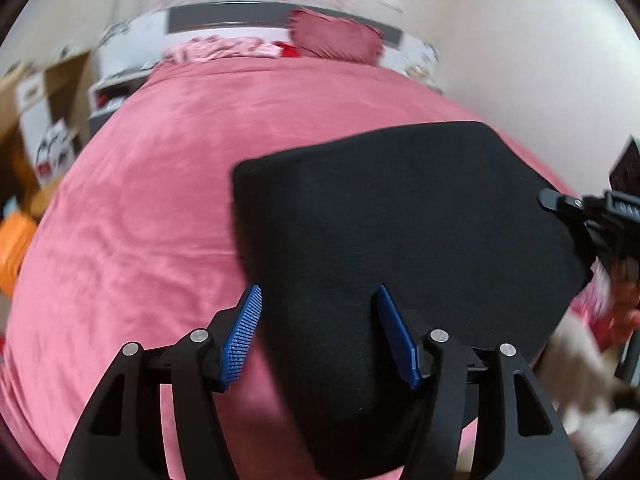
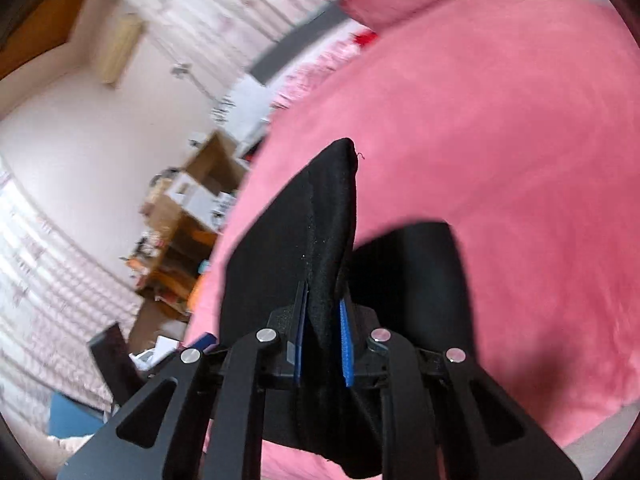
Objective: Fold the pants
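The black pants [image 1: 400, 232] hang as a folded panel above the pink bed cover [image 1: 152, 200]. My left gripper [image 1: 318, 296] is open, its blue pads [image 1: 242, 336] spread on either side of the pants' lower left part, with cloth lying between them. My right gripper [image 2: 322, 304] is shut on the pants [image 2: 320, 220], a fold of black cloth rising in a peak from between its pads. The right gripper also shows in the left wrist view [image 1: 560, 202], at the pants' right edge.
A dark pink pillow [image 1: 336, 36] and patterned pink bedding [image 1: 224, 48] lie at the head of the bed. Wooden shelves with boxes [image 2: 188, 208] stand left of the bed. A white wall [image 1: 540, 60] is on the right.
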A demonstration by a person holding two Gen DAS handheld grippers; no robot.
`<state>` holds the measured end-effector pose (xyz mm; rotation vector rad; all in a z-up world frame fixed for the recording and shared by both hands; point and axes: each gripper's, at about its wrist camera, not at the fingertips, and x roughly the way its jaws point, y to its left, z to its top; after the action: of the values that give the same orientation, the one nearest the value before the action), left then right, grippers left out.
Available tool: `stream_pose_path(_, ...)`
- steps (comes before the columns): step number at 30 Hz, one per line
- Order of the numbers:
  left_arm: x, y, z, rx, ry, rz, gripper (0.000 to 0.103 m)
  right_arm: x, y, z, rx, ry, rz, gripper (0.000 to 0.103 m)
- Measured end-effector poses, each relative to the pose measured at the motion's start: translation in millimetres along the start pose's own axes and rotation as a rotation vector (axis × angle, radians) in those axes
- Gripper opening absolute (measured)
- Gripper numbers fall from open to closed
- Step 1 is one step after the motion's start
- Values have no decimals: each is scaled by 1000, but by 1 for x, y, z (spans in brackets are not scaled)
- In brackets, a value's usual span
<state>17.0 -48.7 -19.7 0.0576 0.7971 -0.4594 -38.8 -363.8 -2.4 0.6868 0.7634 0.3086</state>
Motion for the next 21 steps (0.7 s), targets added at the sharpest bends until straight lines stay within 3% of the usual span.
stream_pose_path(4, 23, -12, -6, 63, 39, 27, 71, 23, -37, -23, 67, 70, -67, 13)
stream_pose_path(6, 26, -12, -13, 82, 34, 36, 72, 25, -42, -27, 69, 71, -63, 13)
stream_pose_path(11, 23, 1, -20, 32, 20, -18, 78, 29, -37, -22, 46, 71, -85, 16)
stream_pose_path(13, 16, 12, -18, -23, 38, -55, 84, 26, -24, -19, 31, 66, -114, 23)
stream_pose_path(15, 8, 20, -12, -80, 36, -78, 84, 21, -5, -13, -37, 34, -186, 45)
stream_pose_path(18, -12, 28, 6, -125, -48, -62, 84, 5, 31, 1, -182, -71, -208, 47)
stream_pose_path(21, -12, 27, 25, -138, -68, -72, 84, 10, 58, 10, -272, -91, -174, 47)
